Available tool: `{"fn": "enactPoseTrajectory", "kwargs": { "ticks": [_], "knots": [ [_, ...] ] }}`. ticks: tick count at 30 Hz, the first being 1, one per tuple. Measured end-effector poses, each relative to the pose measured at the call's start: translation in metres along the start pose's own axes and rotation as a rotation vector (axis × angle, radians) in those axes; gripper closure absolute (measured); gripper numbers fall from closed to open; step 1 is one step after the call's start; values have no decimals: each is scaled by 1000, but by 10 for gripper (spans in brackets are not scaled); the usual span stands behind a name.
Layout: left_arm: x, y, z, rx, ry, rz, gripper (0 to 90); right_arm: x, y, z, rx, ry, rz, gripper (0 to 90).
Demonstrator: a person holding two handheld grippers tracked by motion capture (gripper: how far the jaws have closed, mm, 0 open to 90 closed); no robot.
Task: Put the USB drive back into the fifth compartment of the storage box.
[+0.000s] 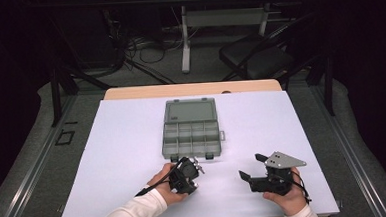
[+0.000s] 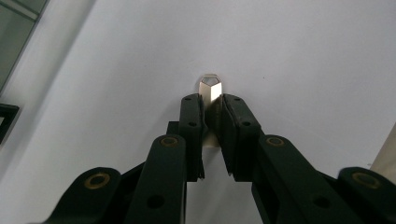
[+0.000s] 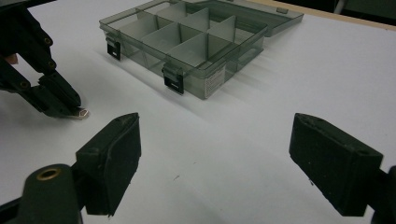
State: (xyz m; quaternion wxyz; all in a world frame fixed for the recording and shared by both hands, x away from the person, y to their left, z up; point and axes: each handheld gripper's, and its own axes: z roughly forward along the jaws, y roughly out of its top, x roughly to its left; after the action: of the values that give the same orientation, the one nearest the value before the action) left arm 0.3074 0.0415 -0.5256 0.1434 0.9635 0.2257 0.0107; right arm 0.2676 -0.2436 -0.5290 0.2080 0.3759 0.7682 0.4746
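Observation:
My left gripper (image 2: pixel 211 106) is shut on a small silver metal piece with a hexagonal end (image 2: pixel 210 87), which pokes out past the jaw tips, right at the white sheet. In the right gripper view this piece (image 3: pixel 83 113) sits at the tips of the left gripper (image 3: pixel 65 105), low on the sheet. In the high view the left gripper (image 1: pixel 198 164) is just in front of the open grey compartment box (image 1: pixel 191 133). My right gripper (image 3: pixel 215 154) stands open with nothing between its jaws; in the high view the right gripper (image 1: pixel 250 166) is near the table's front right.
The box's compartments (image 3: pixel 187 37) look empty, and its lid (image 1: pixel 190 110) lies open toward the far side. A white sheet (image 1: pixel 132 141) covers the table. A chair (image 1: pixel 258 55) and a table leg (image 1: pixel 184 39) stand beyond the far edge.

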Motion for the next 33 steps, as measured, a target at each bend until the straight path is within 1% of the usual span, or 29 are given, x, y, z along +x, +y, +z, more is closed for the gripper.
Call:
{"fn": "enactPoseTrajectory", "kwargs": {
  "ticks": [8, 10, 14, 21, 27, 28, 30, 33],
  "knots": [
    [4, 1, -6, -10, -1, -12, 791, 0, 0, 0, 3, 1, 0, 165],
    [6, 1, -9, -17, -2, -24, 791, 0, 0, 0, 3, 2, -1, 165],
    [8, 1, -13, -17, 6, -25, 791, -1, 0, 0, 5, 3, 0, 165],
    [17, 1, -22, -30, 3, -46, 791, -2, -1, 1, 6, 2, 5, 165],
    [24, 0, -30, -51, 14, -61, 791, -1, -1, 2, 8, 3, 2, 165],
    [25, 0, -32, -49, 16, -61, 791, -1, -1, 2, 8, 3, 4, 165],
    [28, 0, -38, -63, 17, -71, 791, -1, -1, 2, 8, 4, 3, 165],
    [30, 0, -40, -67, 19, -77, 791, -1, -1, 2, 8, 4, 1, 165]
  ]
}}
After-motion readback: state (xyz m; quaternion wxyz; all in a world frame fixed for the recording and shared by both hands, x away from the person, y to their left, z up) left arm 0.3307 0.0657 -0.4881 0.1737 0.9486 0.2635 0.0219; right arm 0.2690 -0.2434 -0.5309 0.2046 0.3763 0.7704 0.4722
